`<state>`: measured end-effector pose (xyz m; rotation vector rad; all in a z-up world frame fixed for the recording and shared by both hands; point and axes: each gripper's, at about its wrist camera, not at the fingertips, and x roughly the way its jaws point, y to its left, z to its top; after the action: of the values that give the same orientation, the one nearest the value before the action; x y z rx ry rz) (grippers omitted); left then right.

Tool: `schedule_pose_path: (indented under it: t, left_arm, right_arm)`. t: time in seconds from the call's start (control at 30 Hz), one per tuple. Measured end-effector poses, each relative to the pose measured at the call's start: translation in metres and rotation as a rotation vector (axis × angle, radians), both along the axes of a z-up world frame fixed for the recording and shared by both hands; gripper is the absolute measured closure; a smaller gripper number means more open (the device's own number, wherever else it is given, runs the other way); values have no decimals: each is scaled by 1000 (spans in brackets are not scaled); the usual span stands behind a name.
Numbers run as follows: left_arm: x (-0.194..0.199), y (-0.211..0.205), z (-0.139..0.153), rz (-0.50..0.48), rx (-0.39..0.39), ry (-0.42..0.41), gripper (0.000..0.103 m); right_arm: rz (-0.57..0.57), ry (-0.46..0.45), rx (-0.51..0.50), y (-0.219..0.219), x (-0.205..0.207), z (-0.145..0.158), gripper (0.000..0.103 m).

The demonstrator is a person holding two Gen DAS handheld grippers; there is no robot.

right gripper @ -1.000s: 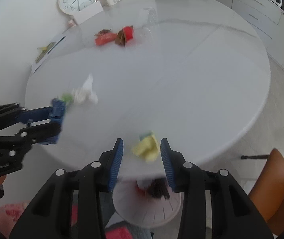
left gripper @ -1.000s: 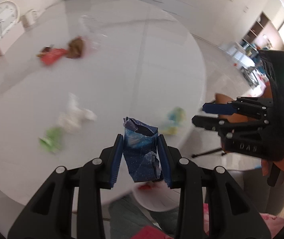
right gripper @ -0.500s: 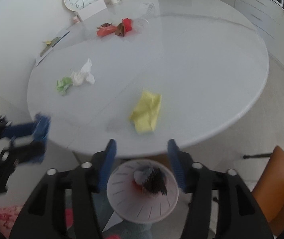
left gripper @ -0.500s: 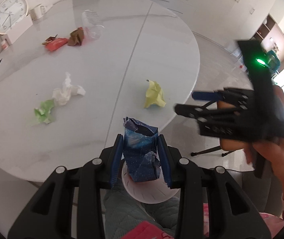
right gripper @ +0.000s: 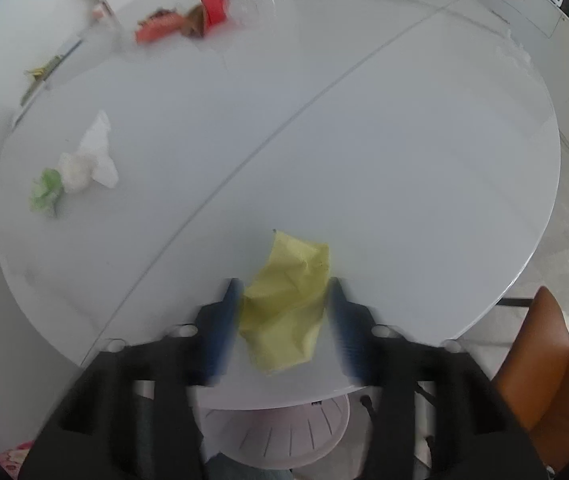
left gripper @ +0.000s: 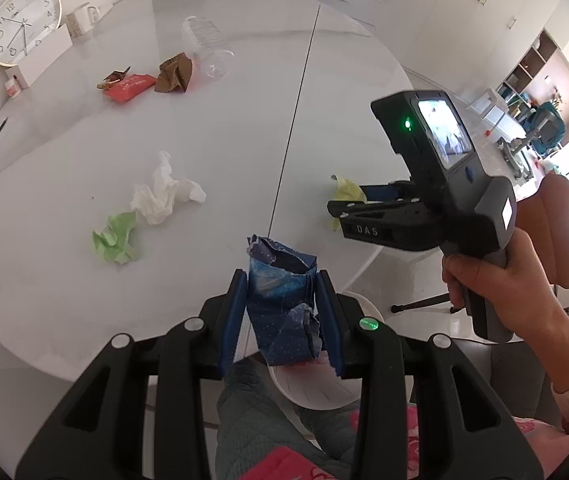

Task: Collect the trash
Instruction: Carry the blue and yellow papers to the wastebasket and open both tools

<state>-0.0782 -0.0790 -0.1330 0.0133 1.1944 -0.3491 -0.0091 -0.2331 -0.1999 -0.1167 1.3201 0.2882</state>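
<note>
My left gripper is shut on a crumpled blue wrapper, held over the near table edge above a white bin. My right gripper is open, its blurred fingers on either side of a crumpled yellow paper that lies on the round white table; it also shows in the left wrist view, at the yellow paper. A white tissue and green paper lie to the left. A red wrapper and brown paper lie at the far side.
A clear plastic cup lies tipped by the brown paper. A clock, a white box and a mug stand at the far left. The white bin sits under the table's near edge. An orange chair stands to the right.
My right gripper opened wide and moved forward over the table edge, bringing its fingers around the yellow paper. My left gripper kept hold of the blue wrapper and stayed near the table's near edge.
</note>
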Motion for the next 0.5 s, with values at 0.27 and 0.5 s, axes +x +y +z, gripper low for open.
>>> schedule_pose_path:
  t: [0.27,0.5]
  left_arm:
    - [9,-1,-1,-45,0,4,68]
    - [-6,-20,2,-85,-16,2,68]
  right_arm:
    - [-4,-4,40,-6,-9,15,64]
    - [28,-5,124,-32,-73,65,64]
